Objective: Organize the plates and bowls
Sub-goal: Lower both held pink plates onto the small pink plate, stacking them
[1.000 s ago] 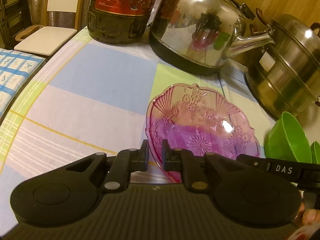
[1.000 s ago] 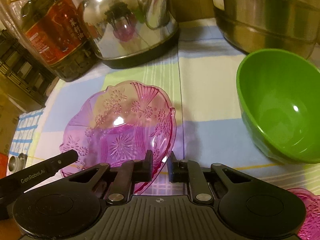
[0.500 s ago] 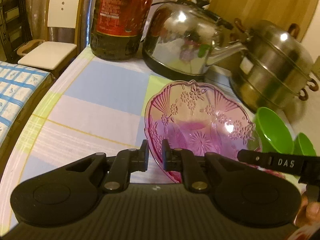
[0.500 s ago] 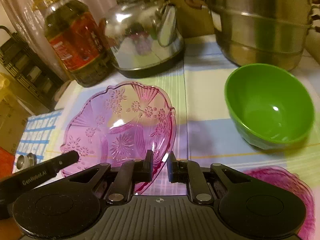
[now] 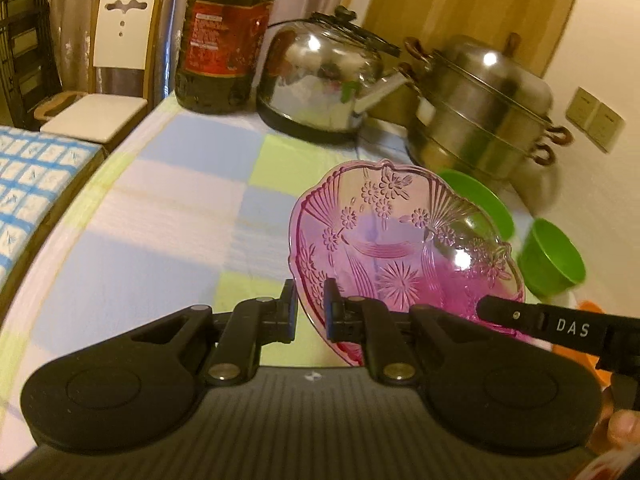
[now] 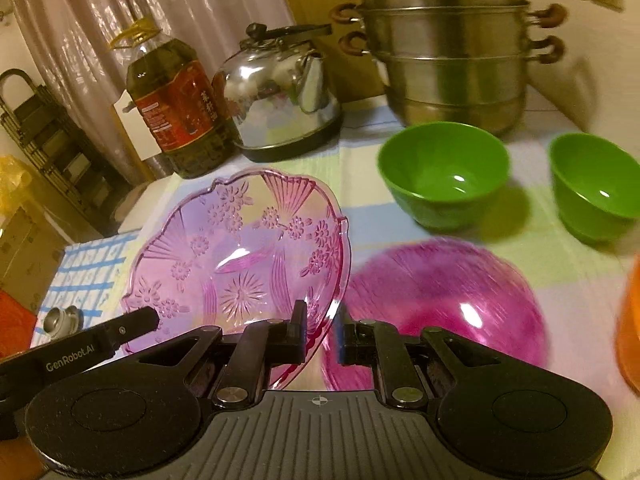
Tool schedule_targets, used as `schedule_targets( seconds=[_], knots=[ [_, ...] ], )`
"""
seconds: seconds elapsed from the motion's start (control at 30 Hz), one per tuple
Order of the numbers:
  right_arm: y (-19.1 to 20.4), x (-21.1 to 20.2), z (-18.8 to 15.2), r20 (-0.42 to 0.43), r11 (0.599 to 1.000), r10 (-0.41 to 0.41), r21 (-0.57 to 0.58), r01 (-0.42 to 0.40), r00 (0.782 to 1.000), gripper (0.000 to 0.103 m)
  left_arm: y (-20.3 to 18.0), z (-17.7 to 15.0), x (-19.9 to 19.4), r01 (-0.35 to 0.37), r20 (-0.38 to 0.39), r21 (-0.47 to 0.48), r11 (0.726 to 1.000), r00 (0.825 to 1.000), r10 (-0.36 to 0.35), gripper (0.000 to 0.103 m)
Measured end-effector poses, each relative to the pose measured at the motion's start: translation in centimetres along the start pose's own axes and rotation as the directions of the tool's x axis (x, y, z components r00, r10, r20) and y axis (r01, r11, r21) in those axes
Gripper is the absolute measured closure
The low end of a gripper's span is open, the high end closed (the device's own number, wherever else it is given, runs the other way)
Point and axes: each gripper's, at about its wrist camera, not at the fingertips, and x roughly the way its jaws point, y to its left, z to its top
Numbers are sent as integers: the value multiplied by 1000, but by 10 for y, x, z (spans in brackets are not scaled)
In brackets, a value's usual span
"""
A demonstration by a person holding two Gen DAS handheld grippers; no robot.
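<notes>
A pink clear patterned plate [image 5: 400, 240] is held in the air above the table, tilted. My left gripper [image 5: 310, 304] is shut on its left rim. My right gripper [image 6: 322, 330] is shut on its right rim; the plate [image 6: 236, 256] shows left of centre in the right wrist view. A second pink plate [image 6: 440, 300] lies flat on the tablecloth below and to the right. A large green bowl [image 6: 444, 172] and a smaller green bowl [image 6: 596, 188] stand behind it. Both bowls also show in the left wrist view, the large one [image 5: 480, 200] and the small one [image 5: 556, 256].
A steel kettle [image 6: 280, 92], an oil bottle [image 6: 176, 108] and a stacked steel steamer pot [image 6: 452, 48] stand along the back of the table. An orange object [image 6: 628, 320] sits at the right edge. A white chair [image 5: 108, 76] stands beyond the table's left side.
Both grippers have lifted the pink plate up off the table and drawn back; the second pink plate and the small green bowl have come into view.
</notes>
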Motion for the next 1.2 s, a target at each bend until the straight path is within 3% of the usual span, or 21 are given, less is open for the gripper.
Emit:
schedule_targets(
  seconds=[0.3, 0.43, 0.7, 1.2],
  knots=[
    [-32, -72, -71, -15, 998, -38, 58, 39, 999, 90, -41, -67, -52, 30, -25, 52, 998, 999, -29, 92],
    [-46, -100, -87, -12, 995, -57, 78, 58, 998, 90, -57, -85, -66, 58, -42, 63, 996, 998, -55, 92],
    [-66, -141, -109, -7, 991, -90, 97, 90, 996, 90, -83, -107, -85, 90, -62, 103, 991, 994, -84, 92],
    [-88, -162, -126, -10, 984, -113, 138, 113, 994, 90, -106, -118, -86, 115, -98, 152, 982, 990, -101, 91]
  ],
)
